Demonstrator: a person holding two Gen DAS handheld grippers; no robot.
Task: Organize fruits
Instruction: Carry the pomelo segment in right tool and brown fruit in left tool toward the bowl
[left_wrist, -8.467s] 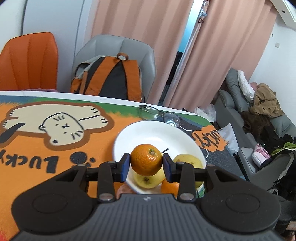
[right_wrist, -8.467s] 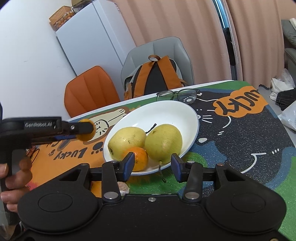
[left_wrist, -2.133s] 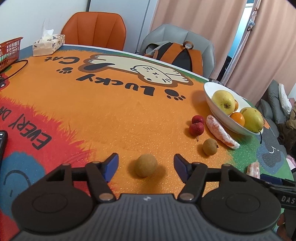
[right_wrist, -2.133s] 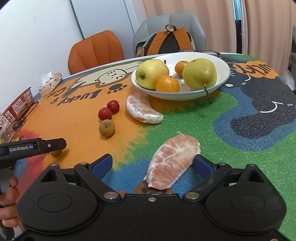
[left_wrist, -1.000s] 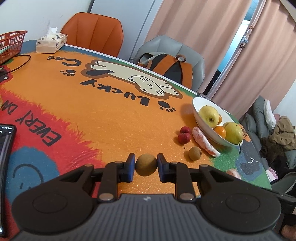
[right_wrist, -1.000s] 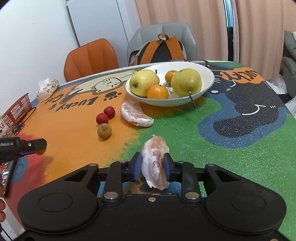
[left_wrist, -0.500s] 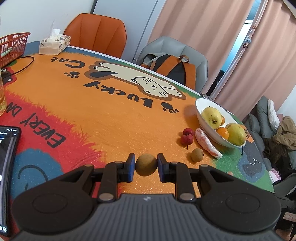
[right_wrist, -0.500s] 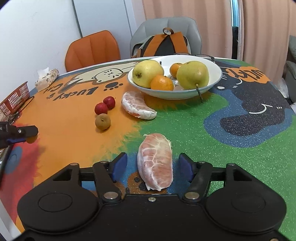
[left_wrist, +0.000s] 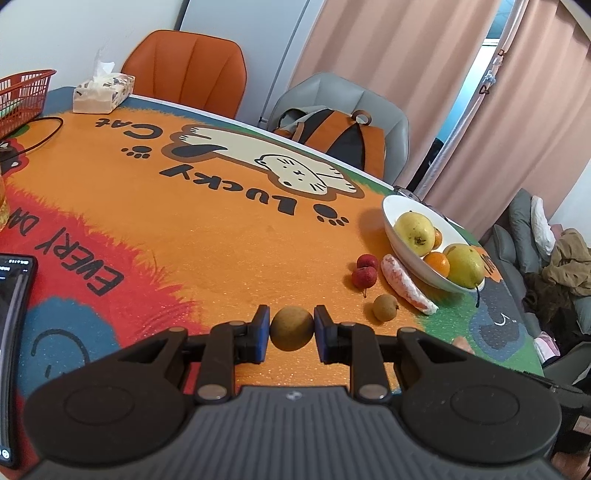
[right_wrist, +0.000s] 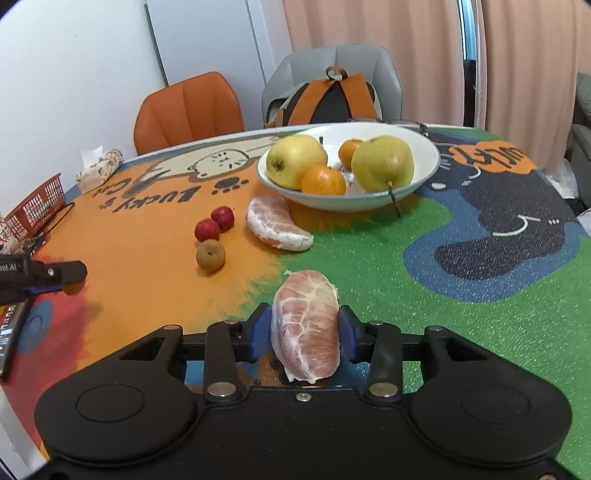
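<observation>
Fruit sorting, partly done. The white bowl (right_wrist: 424, 177), near the far right edge of the counter (right_wrist: 406, 266), holds two yellow-green pears (right_wrist: 382, 162) and two oranges (right_wrist: 323, 181). Loose on the counter just beside the bowl's near rim lie a peeled pomelo segment (right_wrist: 277, 223), two red lychees (right_wrist: 214, 223) and a brown longan (right_wrist: 210, 254). The left tongs (left_wrist: 291, 328) are clenched on a second brown longan (left_wrist: 291, 328), held above the orange middle of the counter, well apart from the bowl. The right tongs (right_wrist: 304, 334) have just been closing, and their pads now press both flanks of a second pomelo segment (right_wrist: 304, 325) near the counter's near edge. By this evidence, two pieces are in hand and four remain to be gathered; where they belong cannot be told.
</observation>
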